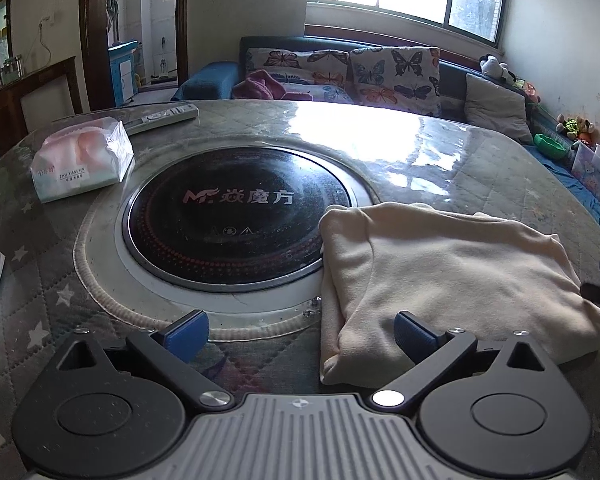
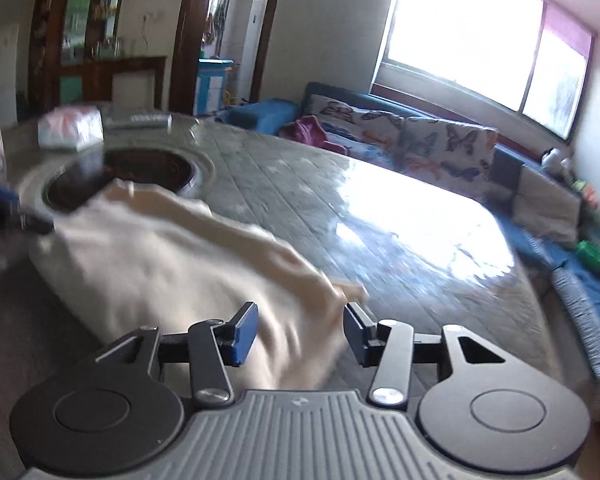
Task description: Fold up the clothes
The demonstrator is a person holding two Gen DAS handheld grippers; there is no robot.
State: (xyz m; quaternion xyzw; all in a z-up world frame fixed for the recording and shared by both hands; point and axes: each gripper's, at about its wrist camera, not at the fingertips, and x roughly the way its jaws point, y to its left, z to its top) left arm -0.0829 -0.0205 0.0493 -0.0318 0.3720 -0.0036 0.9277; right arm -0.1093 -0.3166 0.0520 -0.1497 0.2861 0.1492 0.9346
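On the table (image 1: 440,148) lay a folded cream garment (image 1: 452,276); the left hand-held gripper (image 1: 300,334) and right hand-held gripper (image 2: 300,334) both gaped wide, gripping nothing.

tissue pack (image 1: 83,157) | remote (image 1: 162,117) | round cooktop (image 1: 236,216) | butterfly cushions (image 1: 396,76)

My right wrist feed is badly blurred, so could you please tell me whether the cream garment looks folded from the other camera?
Observer: Yes, the left wrist view shows the cream garment as a neat folded bundle overlapping the black cooktop.
Operator: Is the left gripper holding it?
Observer: No, the left gripper is open, one finger resting against the bundle's near edge.
Operator: Anything legible nearby?
Observer: A tissue pack lies beyond the cooktop, printed ZHU XIANG YUN.
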